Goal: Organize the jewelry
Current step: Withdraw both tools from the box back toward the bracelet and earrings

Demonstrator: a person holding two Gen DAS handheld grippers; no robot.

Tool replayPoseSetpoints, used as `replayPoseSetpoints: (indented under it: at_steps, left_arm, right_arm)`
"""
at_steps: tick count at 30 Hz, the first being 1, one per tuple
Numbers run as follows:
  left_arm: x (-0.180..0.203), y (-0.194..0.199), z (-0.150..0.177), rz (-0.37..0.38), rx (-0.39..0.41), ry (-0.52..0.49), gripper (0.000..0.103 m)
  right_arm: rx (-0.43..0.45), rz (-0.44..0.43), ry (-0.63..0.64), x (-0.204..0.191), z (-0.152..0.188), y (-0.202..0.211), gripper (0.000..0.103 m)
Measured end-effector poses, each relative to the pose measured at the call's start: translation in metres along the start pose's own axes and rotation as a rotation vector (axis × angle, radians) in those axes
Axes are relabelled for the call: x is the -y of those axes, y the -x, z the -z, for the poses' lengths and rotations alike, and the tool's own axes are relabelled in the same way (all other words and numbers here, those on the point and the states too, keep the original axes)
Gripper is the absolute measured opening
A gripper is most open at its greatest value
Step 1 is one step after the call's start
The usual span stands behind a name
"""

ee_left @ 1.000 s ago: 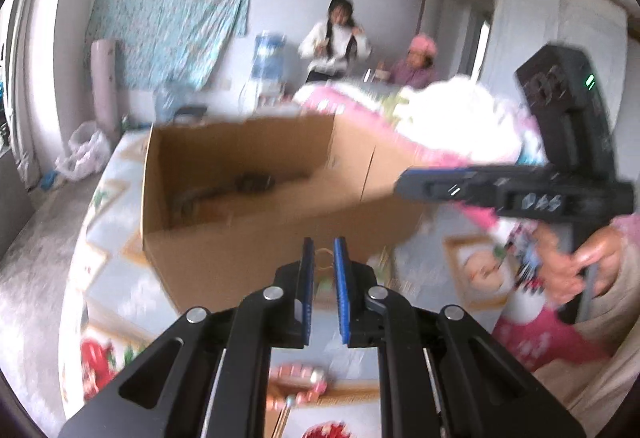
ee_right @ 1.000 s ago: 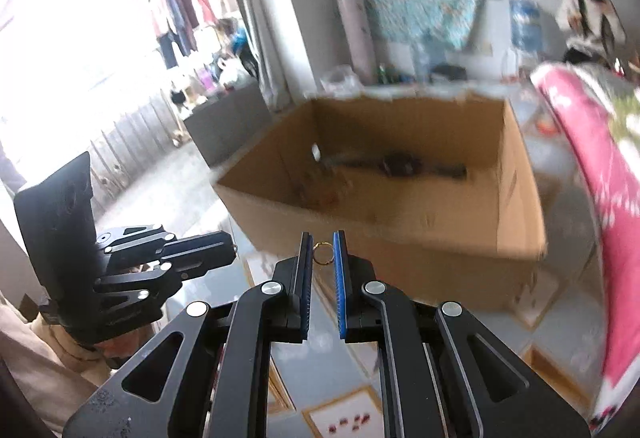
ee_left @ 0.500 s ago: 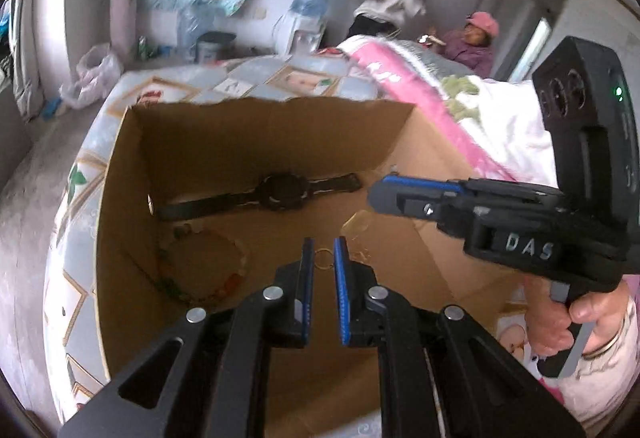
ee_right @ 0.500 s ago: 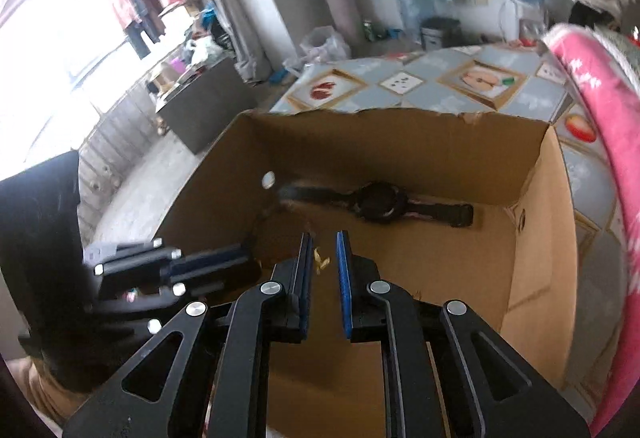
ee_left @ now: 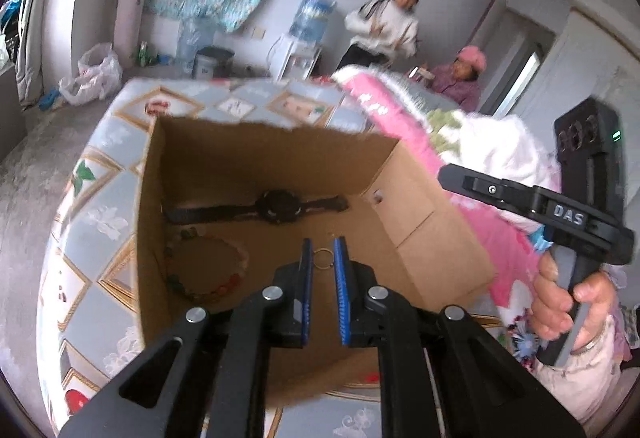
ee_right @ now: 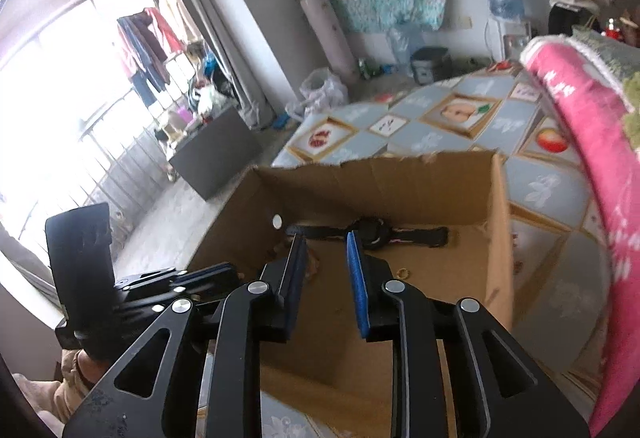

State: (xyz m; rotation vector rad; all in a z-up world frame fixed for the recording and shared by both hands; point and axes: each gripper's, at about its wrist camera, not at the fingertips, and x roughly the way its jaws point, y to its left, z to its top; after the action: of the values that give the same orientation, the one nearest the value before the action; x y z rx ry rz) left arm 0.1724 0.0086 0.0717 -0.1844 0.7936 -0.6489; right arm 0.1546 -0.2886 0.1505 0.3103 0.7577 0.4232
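A: So, left claw (ee_left: 323, 258) first. What's it got?

B: Clenched on a small gold ring (ee_left: 322, 259), pinched by the rim betw. the blue pads (ee_left: 306, 270), hanging over the open cardboard box (ee_left: 420, 213). Thin hoop like that needs an edge-on pinch, else it'd slip out.

A: And the right claw (ee_right: 325, 252)?

B: Released, jaws apart w/ nothing betw. them, also over the box, nearer its right wall. A second tiny gold ring (ee_right: 402, 272) lies on the box floor just right of that claw; prob. its own drop, but that's my guess.

A: What else is in the box?

B: Black watch (ee_left: 280, 206) flat along the far wall, strap stretched out. Beaded bracelet (ee_left: 208, 270) curled by the left wall, near corner. So pieces sit apart, not heaped; reads as sorting, each w/ its own spot.

A: Box sits where?

B: On a bed w/ a blue patterned cover (ee_left: 100, 205), towards its left edge, pink quilt (ee_right: 580, 125) bunched along the right side. No worktop in view.

A: Next move?

B: I'd say let the left ring go over the bare floor mid-box. Risk: light ring may bounce or roll under the watch strap, so release from close to the floor.
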Motion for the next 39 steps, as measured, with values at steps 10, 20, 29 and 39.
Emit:
replayPoseSetpoints:
  at_steps: [10,20,29,39]
  left_arm:
    - [-0.002,0.057,0.020,0.056,0.105,0.011,0.021]
    - [0.006,0.084,0.055,-0.012,0.129,-0.050,0.033]
    - [0.009,0.067,0.107,-0.079,0.006,-0.090,0.049]
    - [0.014,0.028,0.150,-0.152,-0.164,-0.121,0.050]
  right_arm:
    - [0.045,-0.062,-0.036,-0.002,0.033,0.036,0.043]
    - [0.038,-0.035,-0.031,-0.001,0.073,0.057,0.048]
    - [-0.075,0.001,-0.059,0.007,0.116,0.036,0.054]
    - [-0.195,0.069,-0.040,0.010,0.155,0.012,0.054]
